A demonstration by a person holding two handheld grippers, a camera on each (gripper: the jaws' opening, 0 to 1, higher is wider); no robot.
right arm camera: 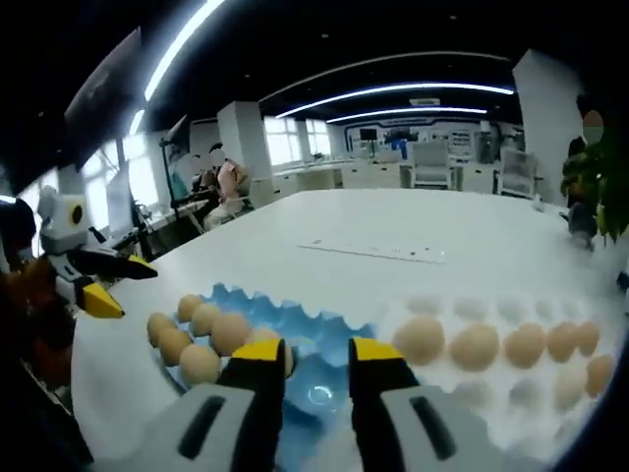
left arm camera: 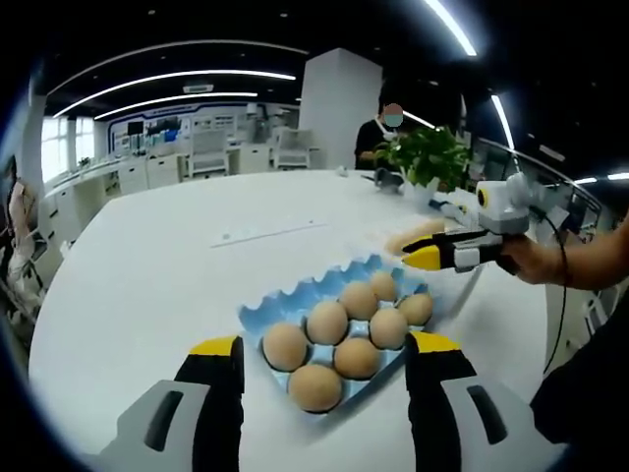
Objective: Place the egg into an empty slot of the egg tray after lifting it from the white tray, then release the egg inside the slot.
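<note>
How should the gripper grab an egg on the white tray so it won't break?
Come from above and close the right gripper gently across the rounded middle of an egg in the white tray; its lower part sits in a cup, so the upper sides are free.

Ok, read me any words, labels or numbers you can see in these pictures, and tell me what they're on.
None can be read.
Blue panel on the far wall, left gripper view: marks too small and blurred to read.
Blue egg tray, white tray and the eggs: no lettering visible.
</note>
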